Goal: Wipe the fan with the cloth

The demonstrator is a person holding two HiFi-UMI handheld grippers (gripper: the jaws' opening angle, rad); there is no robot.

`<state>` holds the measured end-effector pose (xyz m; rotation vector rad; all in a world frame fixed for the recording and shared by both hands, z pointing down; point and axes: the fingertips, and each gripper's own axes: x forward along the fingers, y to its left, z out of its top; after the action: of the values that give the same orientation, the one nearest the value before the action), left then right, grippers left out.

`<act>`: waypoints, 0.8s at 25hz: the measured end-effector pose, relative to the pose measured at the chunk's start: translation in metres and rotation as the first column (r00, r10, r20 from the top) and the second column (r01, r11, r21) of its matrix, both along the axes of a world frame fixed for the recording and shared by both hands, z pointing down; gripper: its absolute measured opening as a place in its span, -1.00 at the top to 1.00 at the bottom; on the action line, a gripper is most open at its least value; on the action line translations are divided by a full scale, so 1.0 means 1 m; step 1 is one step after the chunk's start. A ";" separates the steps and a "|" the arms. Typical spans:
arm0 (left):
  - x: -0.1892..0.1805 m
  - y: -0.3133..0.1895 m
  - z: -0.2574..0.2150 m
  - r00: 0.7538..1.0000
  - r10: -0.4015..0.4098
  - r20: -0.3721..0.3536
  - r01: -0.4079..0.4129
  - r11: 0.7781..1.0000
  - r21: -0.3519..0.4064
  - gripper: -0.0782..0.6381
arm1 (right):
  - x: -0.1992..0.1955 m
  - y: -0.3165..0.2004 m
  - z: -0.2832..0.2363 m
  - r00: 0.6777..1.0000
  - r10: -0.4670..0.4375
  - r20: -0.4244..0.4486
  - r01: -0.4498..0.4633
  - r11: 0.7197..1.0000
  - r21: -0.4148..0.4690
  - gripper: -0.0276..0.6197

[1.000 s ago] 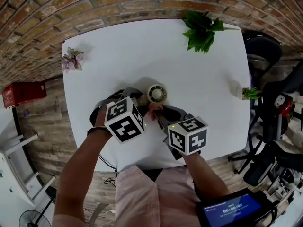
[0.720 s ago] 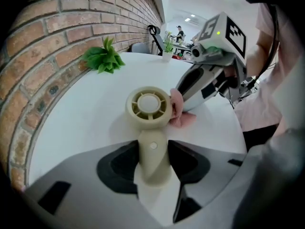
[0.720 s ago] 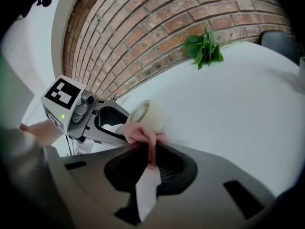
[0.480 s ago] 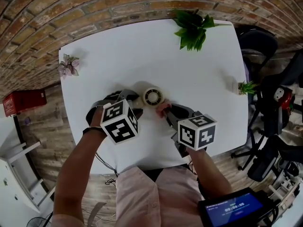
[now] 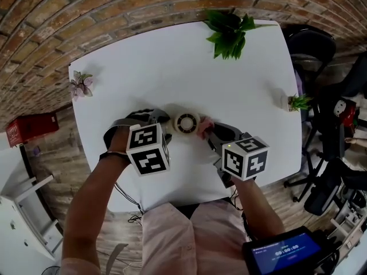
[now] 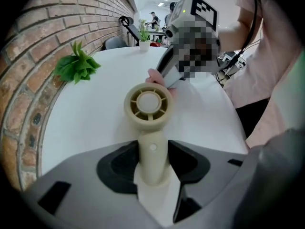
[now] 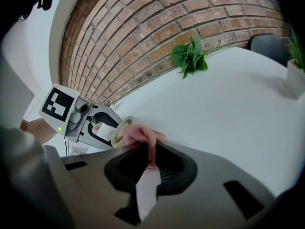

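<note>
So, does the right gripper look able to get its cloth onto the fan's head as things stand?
Probably yes: the right gripper, shut on the cloth, is beside the fan, which the left gripper holds by its handle, nothing between.

Smooth matt plastic fan point(image 6: 147, 104) — soft, fuzzy pink cloth point(image 7: 140, 135).
</note>
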<state>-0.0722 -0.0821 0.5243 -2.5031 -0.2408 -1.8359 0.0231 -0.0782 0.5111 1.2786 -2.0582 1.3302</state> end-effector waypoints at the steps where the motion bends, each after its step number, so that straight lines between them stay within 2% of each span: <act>1: 0.001 0.000 0.000 1.000 0.013 0.004 -0.013 1.000 0.004 0.23 | 0.001 0.000 0.000 1.000 -0.002 -0.002 0.002 1.000 0.001 0.78; 7: 0.005 0.004 0.000 0.993 0.111 0.043 -0.113 0.993 0.037 0.23 | 0.007 0.001 0.000 1.000 -0.001 -0.014 0.001 1.000 0.008 0.78; 14: 0.010 0.010 0.001 0.951 0.283 0.128 -0.296 0.950 0.096 0.24 | 0.014 0.002 0.000 1.000 0.008 -0.020 -0.008 1.000 0.017 0.78; 17: 0.011 0.014 0.002 0.911 0.369 0.181 -0.395 0.908 0.136 0.24 | 0.016 0.002 -0.001 1.000 0.016 -0.013 -0.016 1.000 0.025 0.78; 20: 0.013 0.019 0.003 0.844 0.477 0.248 -0.525 0.829 0.191 0.24 | 0.018 0.004 -0.002 1.000 0.029 0.006 -0.030 0.999 0.026 0.78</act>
<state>-0.0591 -0.0633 0.5273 -1.8575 -0.5724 -1.7407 0.0412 -0.0740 0.5094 1.3227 -2.0742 1.3251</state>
